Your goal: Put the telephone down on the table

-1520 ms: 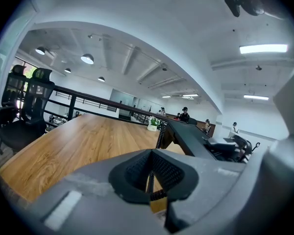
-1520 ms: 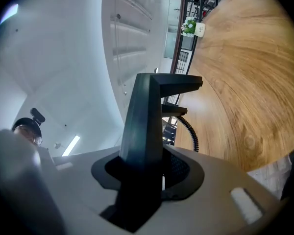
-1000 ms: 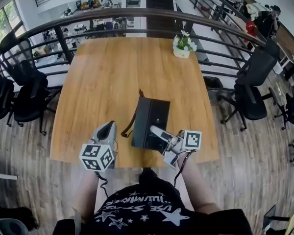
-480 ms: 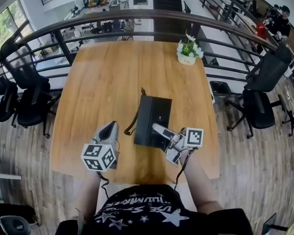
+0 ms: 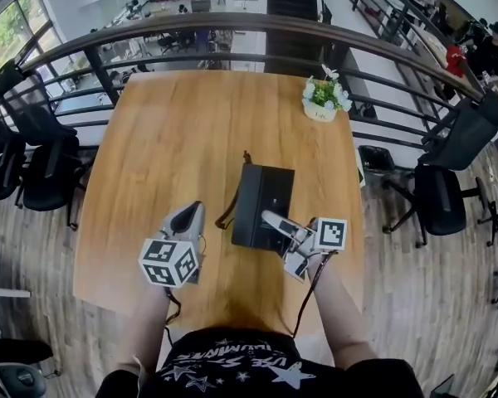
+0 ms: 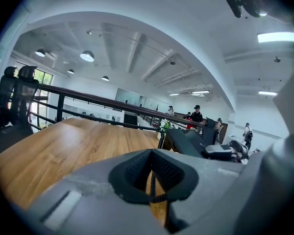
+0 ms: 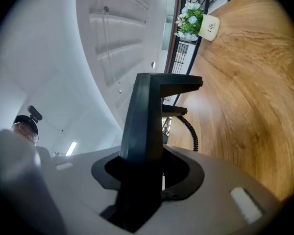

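Observation:
The black telephone (image 5: 264,201) is over the near half of the wooden table (image 5: 191,114). My right gripper (image 5: 271,220) is shut on its near edge. In the right gripper view the telephone (image 7: 148,111) rises from between the jaws of my right gripper (image 7: 147,177). Its coiled cord (image 7: 191,131) hangs beside it. The cord (image 5: 227,212) trails off the telephone's left side. My left gripper (image 5: 190,215) is shut and holds nothing, to the left of the telephone. In the left gripper view the pads of my left gripper (image 6: 152,173) meet, with the telephone (image 6: 188,143) ahead to the right.
A small white pot with flowers (image 5: 321,102) stands at the table's far right corner, also seen as the flower pot (image 7: 200,23). A dark railing (image 5: 232,25) runs behind the table. Black office chairs (image 5: 29,152) stand at the left and another chair (image 5: 448,181) at the right.
Both grippers and the telephone have moved forward, farther over the table from its near edge. The grip on the telephone is unchanged.

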